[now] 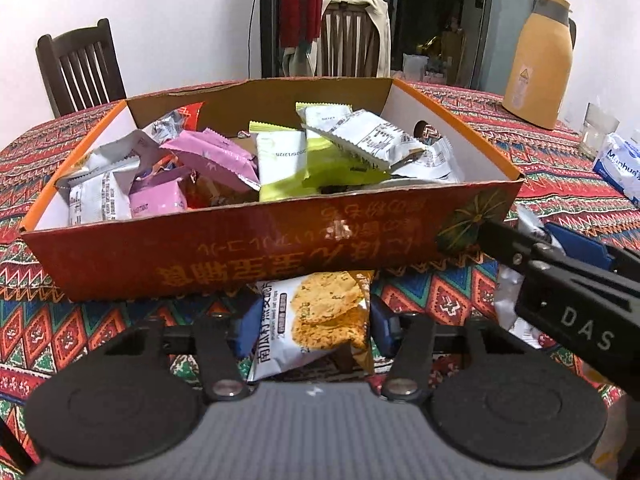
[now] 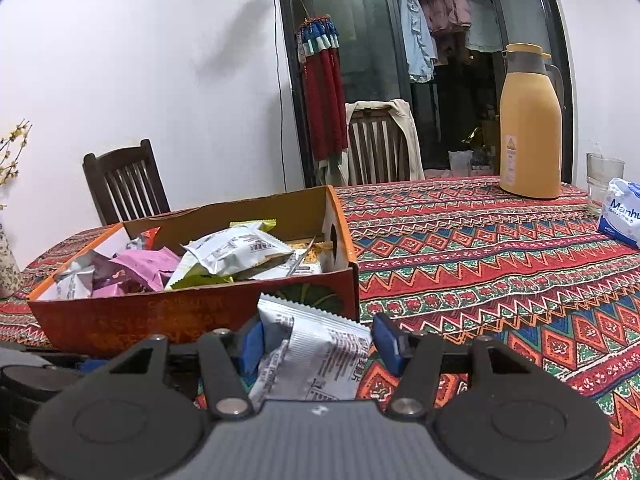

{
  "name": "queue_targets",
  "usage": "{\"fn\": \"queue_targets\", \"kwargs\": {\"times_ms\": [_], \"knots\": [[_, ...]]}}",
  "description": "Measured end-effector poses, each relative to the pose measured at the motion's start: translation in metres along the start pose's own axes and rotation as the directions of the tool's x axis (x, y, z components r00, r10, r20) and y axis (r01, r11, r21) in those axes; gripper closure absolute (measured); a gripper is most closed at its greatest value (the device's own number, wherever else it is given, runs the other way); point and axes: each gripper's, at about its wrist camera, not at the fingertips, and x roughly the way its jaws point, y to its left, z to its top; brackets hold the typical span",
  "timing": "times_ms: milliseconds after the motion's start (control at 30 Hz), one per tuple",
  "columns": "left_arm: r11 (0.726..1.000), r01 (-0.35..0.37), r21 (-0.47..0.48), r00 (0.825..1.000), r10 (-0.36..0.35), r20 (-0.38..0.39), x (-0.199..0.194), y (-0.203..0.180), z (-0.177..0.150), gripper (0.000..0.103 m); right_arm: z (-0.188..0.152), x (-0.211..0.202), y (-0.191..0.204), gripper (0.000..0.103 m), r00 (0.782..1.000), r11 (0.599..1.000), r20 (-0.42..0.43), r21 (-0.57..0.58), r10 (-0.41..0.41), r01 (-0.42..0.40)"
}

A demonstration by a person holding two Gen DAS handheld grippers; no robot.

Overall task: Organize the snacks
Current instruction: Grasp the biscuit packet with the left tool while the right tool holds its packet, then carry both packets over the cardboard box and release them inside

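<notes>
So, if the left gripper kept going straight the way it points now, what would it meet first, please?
The left gripper, closed on a cookie packet, faces the near wall of the snack box. That wall would likely be met first, the packet's front edge touching before the fingers, though depth is hard to judge.

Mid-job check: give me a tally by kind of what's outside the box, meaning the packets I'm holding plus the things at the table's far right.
Held snack packets: 2 (cookie packet, white packet)
Thermos jug: 1
Glass: 1
Tissue pack: 1
Total: 5
</notes>
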Motion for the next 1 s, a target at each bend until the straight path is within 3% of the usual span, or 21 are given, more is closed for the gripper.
{"fn": "queue_targets", "kwargs": {"times_ms": [433, 700, 1000], "knots": [[0.999, -0.001, -0.037, 0.997, 0.004, 0.076, -0.032, 0.019, -0.002, 0.047, -0.001, -0.005, 0.000, 0.046, 0.997, 0.998, 0.043, 0.005, 0.067, -0.068], [0.998, 0.019, -0.065, 0.990, -0.009, 0.143, -0.061, 0.037, 0.006, 0.047, 0.001, -0.009, 0.008, 0.046, 0.994, 0.997, 0.083, -0.026, 0.070, -0.068], [0.998, 0.014, -0.060, 0.976, 0.000, 0.219, -0.078, 0.052, 0.033, 0.047, 0.031, -0.025, 0.026, 0.046, 0.986, 0.996, 0.152, -0.063, 0.071, -0.062]]}}
